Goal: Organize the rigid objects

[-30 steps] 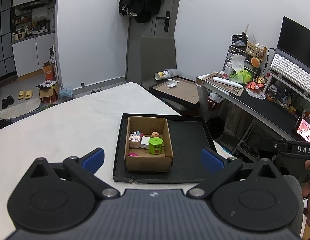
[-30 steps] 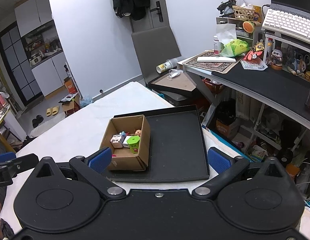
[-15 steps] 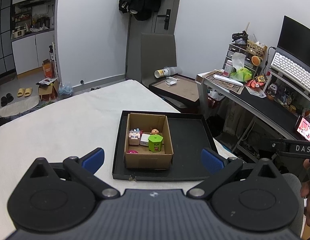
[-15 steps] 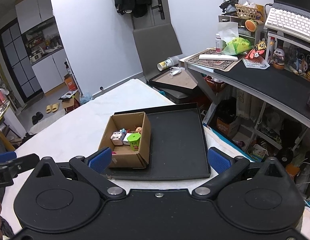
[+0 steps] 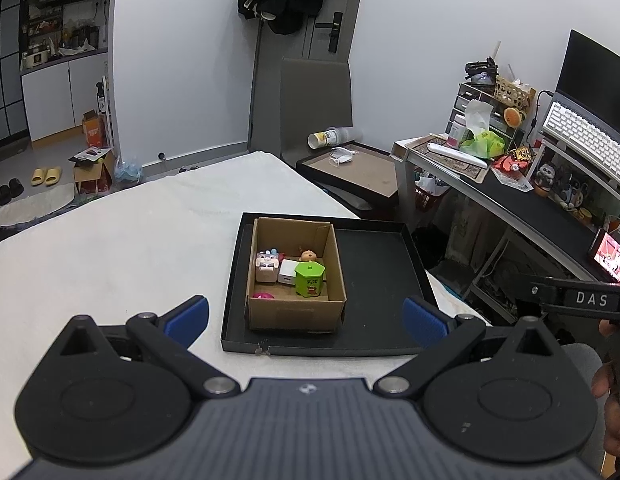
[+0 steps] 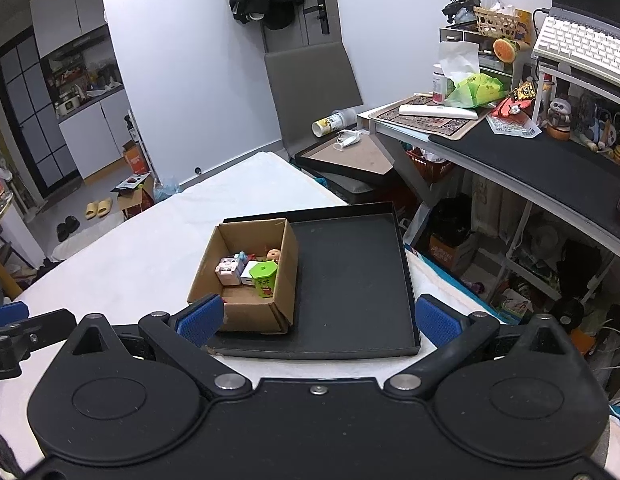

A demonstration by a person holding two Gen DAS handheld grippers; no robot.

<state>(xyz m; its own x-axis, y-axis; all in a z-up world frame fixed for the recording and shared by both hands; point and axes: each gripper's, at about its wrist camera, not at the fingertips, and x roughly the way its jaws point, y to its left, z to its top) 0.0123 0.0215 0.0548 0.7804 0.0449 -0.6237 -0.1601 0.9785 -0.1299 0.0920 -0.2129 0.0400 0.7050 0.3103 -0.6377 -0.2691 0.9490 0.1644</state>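
A cardboard box (image 5: 296, 314) (image 6: 246, 312) stands in the left half of a shallow black tray (image 5: 377, 276) (image 6: 349, 272) on the white table. Inside the box are a green hexagonal tin (image 5: 308, 278) (image 6: 264, 279), a pink-and-white cube toy (image 5: 266, 267) (image 6: 228, 271), a white block (image 5: 287, 273), a small doll head (image 5: 308, 255) (image 6: 274, 254) and a pink piece (image 5: 263, 296). My left gripper (image 5: 306, 316) is open, hanging in front of the tray with nothing between its fingers. My right gripper (image 6: 319, 316) is open too, its left fingertip overlapping the box's near corner in view.
The white table (image 5: 110, 248) stretches left and back. A grey chair (image 5: 315, 108) and a second black tray (image 5: 349, 168) stand beyond the table. A cluttered desk (image 6: 529, 152) with keyboard lies to the right. A person's hand (image 5: 611, 400) holds the other gripper at the right edge.
Both grippers have drawn slightly nearer the tray and box, which sit a little lower and larger in view. Both stay open. The objects in the box have not moved.
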